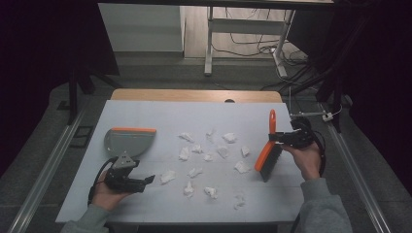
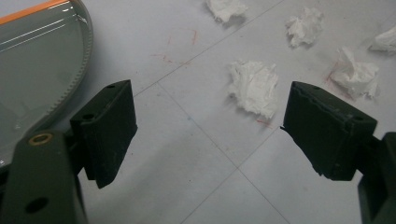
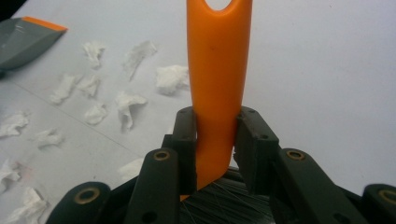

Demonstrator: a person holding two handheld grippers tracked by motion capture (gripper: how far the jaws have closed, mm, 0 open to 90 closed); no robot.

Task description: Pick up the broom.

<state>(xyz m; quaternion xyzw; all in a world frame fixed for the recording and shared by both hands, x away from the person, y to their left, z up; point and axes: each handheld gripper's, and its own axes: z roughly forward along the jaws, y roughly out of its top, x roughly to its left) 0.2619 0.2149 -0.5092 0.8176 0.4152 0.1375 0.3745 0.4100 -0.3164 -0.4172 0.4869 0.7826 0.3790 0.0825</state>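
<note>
The right gripper [image 1: 285, 138] is clamped on the orange handle of the brush [image 1: 268, 154], whose long axis runs near to far, right of the paper scraps [image 1: 208, 157], while the left gripper [image 1: 145, 180], jaws apart, waits near the dustpan [image 1: 127, 141] at the left.

Dustpan [image 1: 128, 140] is lying at table's [image 1: 145, 111] left side, paper scraps [image 1: 209, 158] are sitting scattered mid-table to its right, brush [image 1: 268, 150] is standing right of scraps. Left gripper [image 1: 145, 180] is sitting before dustpan, right gripper [image 1: 279, 138] is sitting at brush handle.
</note>
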